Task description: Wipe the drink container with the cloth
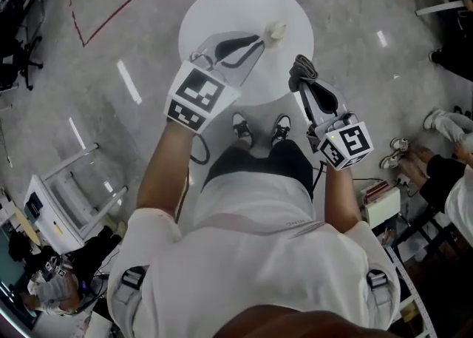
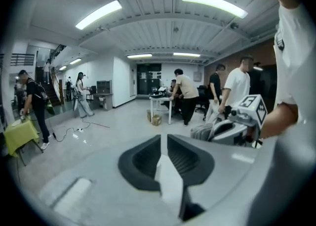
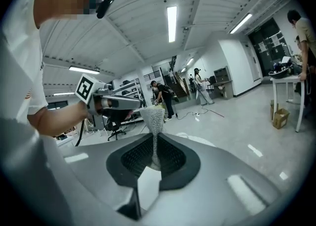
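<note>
Clamping the grey cloth [image 3: 152, 115] ready for wiping, the right claw [image 3: 154, 138] is closed; the left claw [image 2: 163, 141], slightly parted, holds nothing.

readable text: none | left marker cube [image 1: 196, 96], right marker cube [image 1: 347, 144]: black-and-white square patterns, no letters or digits | shirt [image 1: 251, 255], back: tiny print, too small to read

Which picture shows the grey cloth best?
The right gripper view: the cloth sits close up, pinched between the right gripper's jaws, with its weave clear. The head view shows only a small dark bunch at that gripper's tip. The left gripper view shows a small grey lump at the picture's right.
</note>
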`<state>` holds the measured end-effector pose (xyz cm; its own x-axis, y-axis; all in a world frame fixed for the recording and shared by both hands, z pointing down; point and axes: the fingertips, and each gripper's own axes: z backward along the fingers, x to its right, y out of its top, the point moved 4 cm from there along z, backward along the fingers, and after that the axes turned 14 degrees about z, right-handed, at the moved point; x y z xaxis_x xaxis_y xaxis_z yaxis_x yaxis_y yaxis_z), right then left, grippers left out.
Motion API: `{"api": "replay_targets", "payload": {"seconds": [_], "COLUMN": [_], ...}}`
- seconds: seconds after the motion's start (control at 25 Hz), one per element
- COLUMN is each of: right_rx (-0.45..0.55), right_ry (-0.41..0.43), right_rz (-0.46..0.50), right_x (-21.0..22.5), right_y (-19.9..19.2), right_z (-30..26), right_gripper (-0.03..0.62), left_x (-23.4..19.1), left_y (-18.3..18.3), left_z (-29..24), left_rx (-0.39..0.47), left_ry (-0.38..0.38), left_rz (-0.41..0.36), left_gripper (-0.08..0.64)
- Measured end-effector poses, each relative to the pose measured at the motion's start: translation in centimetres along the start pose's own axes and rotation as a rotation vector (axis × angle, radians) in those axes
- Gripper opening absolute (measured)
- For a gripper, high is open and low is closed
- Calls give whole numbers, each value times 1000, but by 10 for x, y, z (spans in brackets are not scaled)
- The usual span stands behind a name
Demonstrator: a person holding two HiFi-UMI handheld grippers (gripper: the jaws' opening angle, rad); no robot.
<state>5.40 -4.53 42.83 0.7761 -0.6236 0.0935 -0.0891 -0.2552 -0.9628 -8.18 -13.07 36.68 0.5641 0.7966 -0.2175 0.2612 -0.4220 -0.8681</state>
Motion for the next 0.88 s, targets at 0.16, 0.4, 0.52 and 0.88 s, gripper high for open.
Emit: {"api": "replay_targets", "payload": {"seconds": [0.16, 0.4, 0.52, 0.88], "right_rx": [-35, -82, -99, -102], "right_ry": [49, 142, 158, 150], "right_rz": [-24, -46, -54, -169], "right_x": [19, 27, 28, 34], "right_y": [-32, -74, -89, -112], "right_z": [-23, -61, -79, -122], "right_gripper": [28, 28, 28, 28], "left_x": [-15, -30, -39, -50], "left_y": [-10, -38, -56, -70], "left_z": [-59, -124, -146, -174], "left_rx": [-171, -336, -396, -475], "left_ry": [-18, 26, 38, 32], "left_rz": [-34, -59, -64, -71], "left_gripper": [117, 120, 121, 124]}}
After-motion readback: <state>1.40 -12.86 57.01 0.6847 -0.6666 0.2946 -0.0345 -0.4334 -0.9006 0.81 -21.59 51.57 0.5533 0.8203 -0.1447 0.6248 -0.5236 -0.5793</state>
